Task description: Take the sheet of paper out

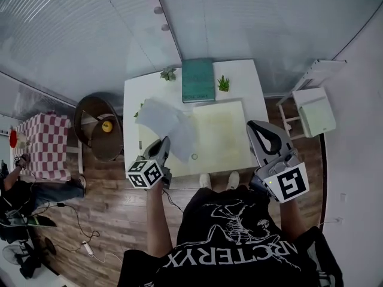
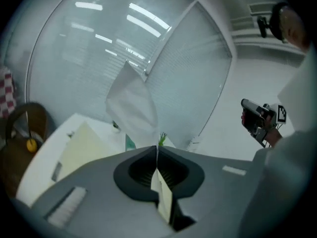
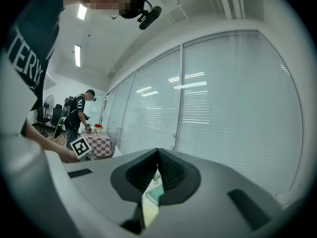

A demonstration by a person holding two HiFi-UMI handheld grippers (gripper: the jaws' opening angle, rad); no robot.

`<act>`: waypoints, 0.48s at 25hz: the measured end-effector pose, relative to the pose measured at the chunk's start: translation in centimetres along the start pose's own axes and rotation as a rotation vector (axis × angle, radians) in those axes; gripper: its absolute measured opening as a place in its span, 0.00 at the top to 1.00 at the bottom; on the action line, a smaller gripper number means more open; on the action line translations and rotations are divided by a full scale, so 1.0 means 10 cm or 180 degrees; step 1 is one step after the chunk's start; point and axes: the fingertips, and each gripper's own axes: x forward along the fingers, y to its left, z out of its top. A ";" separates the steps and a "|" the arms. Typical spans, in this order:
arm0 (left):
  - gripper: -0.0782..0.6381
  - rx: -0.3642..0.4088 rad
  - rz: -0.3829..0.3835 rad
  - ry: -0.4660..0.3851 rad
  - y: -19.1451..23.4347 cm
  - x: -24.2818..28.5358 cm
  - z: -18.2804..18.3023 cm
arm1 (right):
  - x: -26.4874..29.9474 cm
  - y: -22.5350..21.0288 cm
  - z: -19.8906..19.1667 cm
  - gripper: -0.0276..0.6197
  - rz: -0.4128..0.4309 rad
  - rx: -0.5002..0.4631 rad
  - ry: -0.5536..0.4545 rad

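Two tools are raised over the white desk (image 1: 133,94). The left tool (image 1: 163,143) is clamped on the sheet of paper (image 1: 163,119), which hangs in the air above the pale yellow mat (image 1: 222,133). The right tool (image 1: 257,129) has its jaws pressed together on nothing.

right gripper (image 3: 158,152) jaws pressed together, facing window blinds (image 3: 233,108).

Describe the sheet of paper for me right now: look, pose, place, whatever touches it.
The sheet of paper is white, thin and looks slightly see-through. It is lifted off the white table, bowed rather than flat, fanning up and away from the left gripper, whose jaws are shut on its near edge; a strip pokes back through them. Nothing else visibly touches it. In the head view it hangs over the table's left part, overlapping the pale yellow mat.
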 end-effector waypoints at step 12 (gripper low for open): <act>0.88 0.1697 0.0254 -0.1450 -1.40 -0.78 1.65 | -0.10 -0.14 0.07 0.94 -0.0213 0.0056 -0.0125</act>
